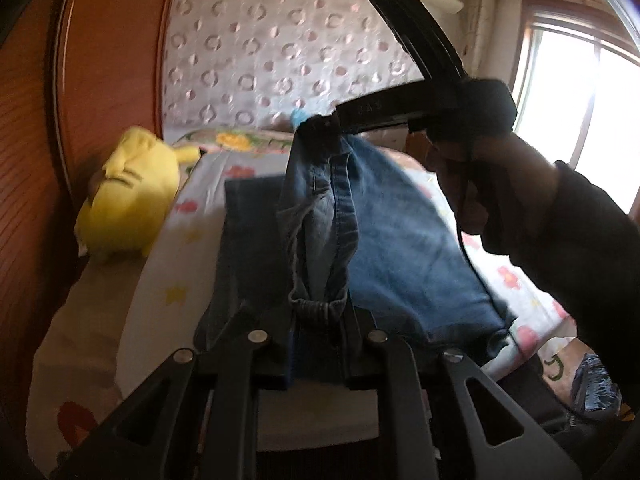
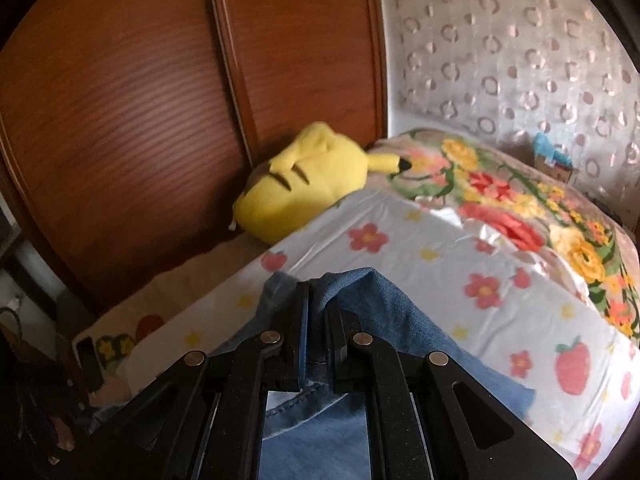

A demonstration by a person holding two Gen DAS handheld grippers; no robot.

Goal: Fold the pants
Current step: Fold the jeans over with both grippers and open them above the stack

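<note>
Both grippers pinch the jeans [image 1: 384,240] over the flowered bed [image 2: 440,264] — left gripper [image 1: 320,308] clamps the gathered waistband, right gripper [image 2: 318,304] the denim edge. Soft, floppy, fairly heavy cloth, probably — thick seams grip best.

Legible text: none confirmed.

Item 1: the right gripper [image 1: 320,122], seen from the left wrist camera, carries a short row of faint pale characters on the side of its black body, roughly three in number. Motion blur prevents any reading.

Item 2: a small blue-topped box [image 2: 554,162] at the far edge of the bed [image 2: 440,280], seen from the right wrist camera, shows coloured printing on its face. The marks are too small and soft to make out.
</note>
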